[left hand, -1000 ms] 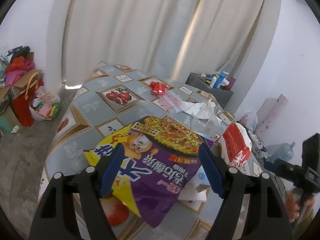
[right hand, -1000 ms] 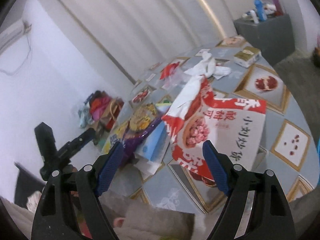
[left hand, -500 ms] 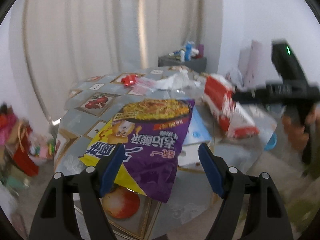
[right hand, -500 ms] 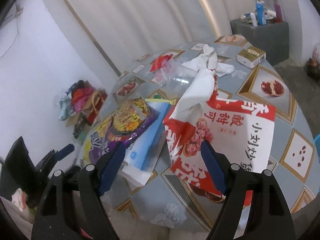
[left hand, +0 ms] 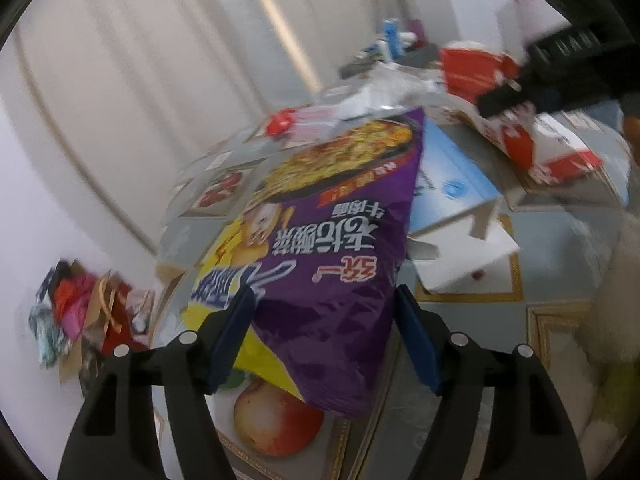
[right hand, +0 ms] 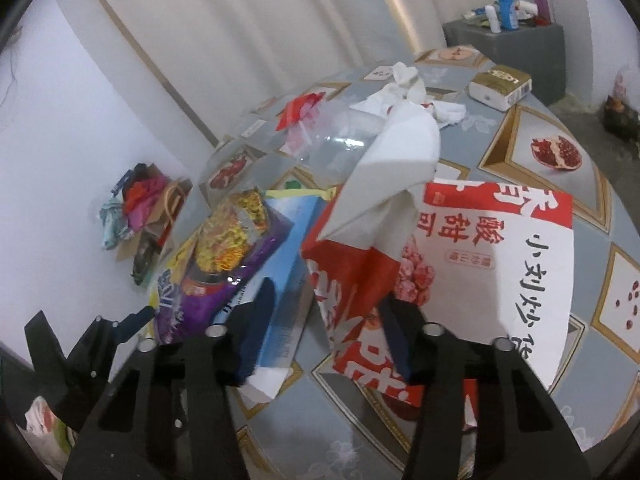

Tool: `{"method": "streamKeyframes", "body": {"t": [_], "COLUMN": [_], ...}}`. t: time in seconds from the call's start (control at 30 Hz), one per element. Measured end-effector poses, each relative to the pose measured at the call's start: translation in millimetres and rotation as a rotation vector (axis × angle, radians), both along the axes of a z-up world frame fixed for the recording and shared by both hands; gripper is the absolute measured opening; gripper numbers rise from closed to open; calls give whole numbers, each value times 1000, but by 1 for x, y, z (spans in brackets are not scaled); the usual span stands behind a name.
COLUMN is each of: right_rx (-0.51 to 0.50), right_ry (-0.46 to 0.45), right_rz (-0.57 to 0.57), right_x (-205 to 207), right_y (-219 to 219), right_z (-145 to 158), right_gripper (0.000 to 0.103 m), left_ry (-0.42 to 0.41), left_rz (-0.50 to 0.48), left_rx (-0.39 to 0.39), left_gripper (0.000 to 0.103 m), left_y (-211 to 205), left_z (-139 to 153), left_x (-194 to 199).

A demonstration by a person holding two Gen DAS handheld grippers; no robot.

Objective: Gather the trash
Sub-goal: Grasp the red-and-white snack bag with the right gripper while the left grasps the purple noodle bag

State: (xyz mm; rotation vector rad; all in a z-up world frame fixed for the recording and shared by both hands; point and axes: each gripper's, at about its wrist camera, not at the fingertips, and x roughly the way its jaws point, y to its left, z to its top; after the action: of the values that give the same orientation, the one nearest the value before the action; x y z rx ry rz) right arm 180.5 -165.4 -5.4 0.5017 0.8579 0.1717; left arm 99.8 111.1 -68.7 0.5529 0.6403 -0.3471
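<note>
- Left gripper point(left hand: 322, 328), jaws apart, straddles the purple bag point(left hand: 332, 240) hanging over the table point(left hand: 560, 320) edge, ready to pinch.
- Right gripper point(right hand: 326, 328), jaws apart, lines up on the red bag point(right hand: 460, 264).

Left wrist view motion-blurred. Blue box point(left hand: 448, 176) partly hidden under purple bag point(left hand: 320, 248); right gripper point(left hand: 560, 68) smeared, cut off at edge.

The purple bag point(left hand: 332, 264) is glossy plastic film, creased and catching glare. The red-and-white bag point(right hand: 472, 264) looks like matt paper, folded stiffly. The blue box point(right hand: 288, 248) seems smooth card. The tablecloth point(right hand: 560, 184) is sleek, probably vinyl. The tissues point(right hand: 404, 88) are soft, crumpled paper.
</note>
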Motion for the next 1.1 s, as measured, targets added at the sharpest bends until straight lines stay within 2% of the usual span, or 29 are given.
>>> {"method": "streamKeyframes", "body": {"t": [0.03,0.1,0.2,0.3,0.5,0.7,0.93,1.03,1.1], "right_rx": [15,40,86,121,177,251,318,346,353], "right_ry": [2,3,-1,-21,-92,-167,-313,-388,-439], "right_rz": [-1,-3,-8,9,40,60,40,-13,-74], "right_x": [-1,-4,-9,-15,-28,-44,-80,-103,-122], "right_y": [-3,-9,-18,-23,-38,-59,-106,-139,-168], "right_z": [0,0,0,3,15,29,55,64,70], "right_gripper": [26,15,14,12,11,10,9,9,9], "left_ry": [-8,-11,-10,-26,-62,-110,-281,-328,-330], "left_rz": [26,63,108,146,223,252,245,187,130], "left_rx": [-8,-25,-58,-91,-103,-120,-125,-171,-196], "left_gripper": [66,60,50,45,27,16,13,12,12], "left_y": [2,7,12,15,17,13,-3,-26,-44], "left_z": [0,1,5,7,14,35,109,147,162], "left_x": [0,1,1,1,3,-2,-27,-40,-43]}}
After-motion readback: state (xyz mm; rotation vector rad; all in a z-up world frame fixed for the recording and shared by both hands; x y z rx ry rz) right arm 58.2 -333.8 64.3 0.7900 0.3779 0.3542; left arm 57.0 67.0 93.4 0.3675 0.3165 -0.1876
